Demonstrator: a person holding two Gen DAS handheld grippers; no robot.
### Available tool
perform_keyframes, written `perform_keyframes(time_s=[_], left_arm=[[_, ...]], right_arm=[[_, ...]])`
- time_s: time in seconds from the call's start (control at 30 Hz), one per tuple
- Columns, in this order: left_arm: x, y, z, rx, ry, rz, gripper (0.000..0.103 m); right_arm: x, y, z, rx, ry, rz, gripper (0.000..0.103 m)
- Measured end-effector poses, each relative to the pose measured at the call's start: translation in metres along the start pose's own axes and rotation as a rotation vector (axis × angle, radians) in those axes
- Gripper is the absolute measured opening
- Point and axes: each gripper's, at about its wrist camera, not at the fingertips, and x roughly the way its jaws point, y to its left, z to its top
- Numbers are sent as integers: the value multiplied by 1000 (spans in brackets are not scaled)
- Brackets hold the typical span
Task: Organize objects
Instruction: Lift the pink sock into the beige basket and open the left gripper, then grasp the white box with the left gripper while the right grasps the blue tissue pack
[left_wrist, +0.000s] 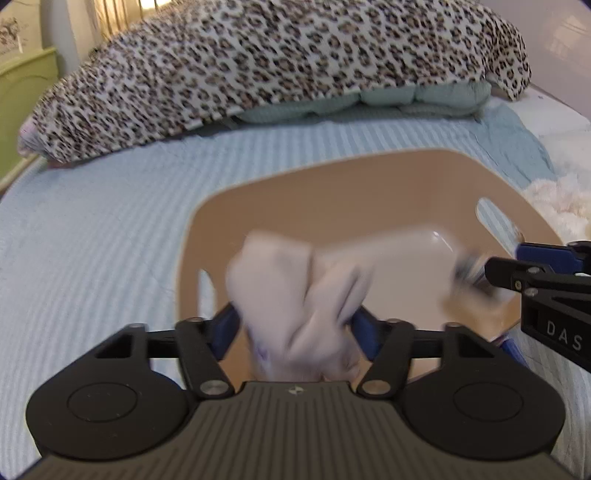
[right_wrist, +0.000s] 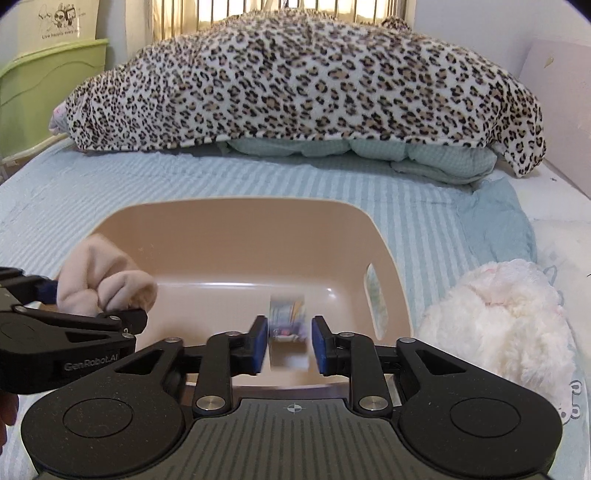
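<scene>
A tan plastic basket (left_wrist: 332, 177) (right_wrist: 236, 221) with handle slots sits on the striped bed. My left gripper (left_wrist: 295, 325) holds a bundle of pale pink cloth (left_wrist: 303, 291) over the basket's near edge; the cloth also shows in the right wrist view (right_wrist: 107, 284). My right gripper (right_wrist: 288, 343) has its jaws apart over the basket, and a small blurred printed packet (right_wrist: 288, 325) is between the pads without touching them. In the left wrist view the right gripper (left_wrist: 491, 273) reaches in from the right, with the blurred packet (left_wrist: 469, 273) at its tips.
A leopard-print blanket (right_wrist: 303, 85) lies over a pale green quilt (right_wrist: 406, 155) at the far side of the bed. A white fluffy plush (right_wrist: 509, 314) lies right of the basket. A green bin (right_wrist: 44, 96) stands at the far left.
</scene>
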Motion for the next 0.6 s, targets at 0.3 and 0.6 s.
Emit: perform_keyframes(time_s=[0.3,0.6], left_arm=[[-41,26,-9,-34,-70,-25,89],[-63,38,-38,10,-62,-27,95]], right_arm=[[-54,-10,-4,7,-88,-30,81],[-83,-31,-35,48,-73,-49,92]])
